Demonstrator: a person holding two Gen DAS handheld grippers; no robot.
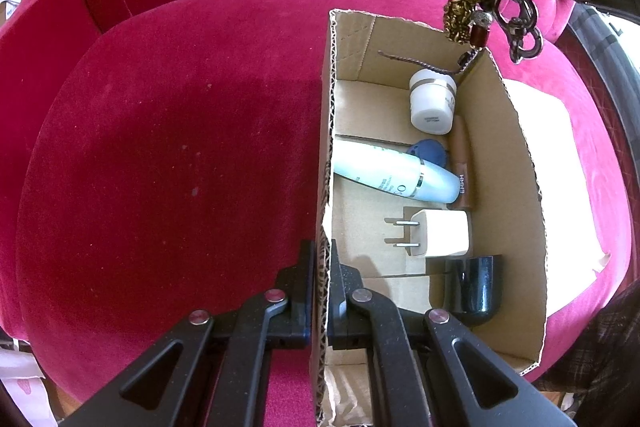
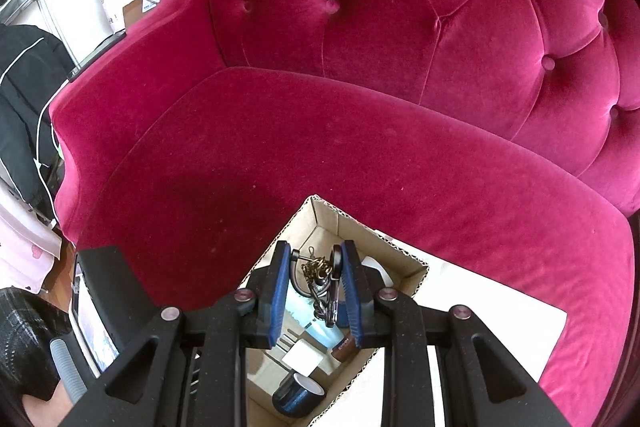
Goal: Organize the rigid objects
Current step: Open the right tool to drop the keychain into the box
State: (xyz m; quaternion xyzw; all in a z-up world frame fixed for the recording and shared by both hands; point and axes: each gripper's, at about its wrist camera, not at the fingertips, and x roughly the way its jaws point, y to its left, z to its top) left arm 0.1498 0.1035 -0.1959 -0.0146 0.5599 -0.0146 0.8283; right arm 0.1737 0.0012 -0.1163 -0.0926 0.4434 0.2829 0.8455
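An open cardboard box (image 1: 516, 131) sits on a pink velvet armchair seat (image 1: 180, 147). Inside lie a white jar (image 1: 432, 101), a pale blue bottle (image 1: 396, 173), a blue object (image 1: 428, 151), a brown tube (image 1: 462, 167), a white plug charger (image 1: 440, 233) and a dark tape roll (image 1: 478, 287). My left gripper (image 1: 320, 291) is shut on the box's left wall. My right gripper (image 2: 316, 287) is shut on a keychain (image 2: 320, 281) with gold chain and metal rings, and holds it above the box (image 2: 400, 267). The keychain (image 1: 480, 15) hangs over the box's far right corner in the left wrist view.
The chair's tufted backrest (image 2: 420, 27) rises behind the seat. A white sheet (image 2: 480, 299) lies under the box on the right. Dark clothing (image 2: 24, 107) and clutter stand left of the chair.
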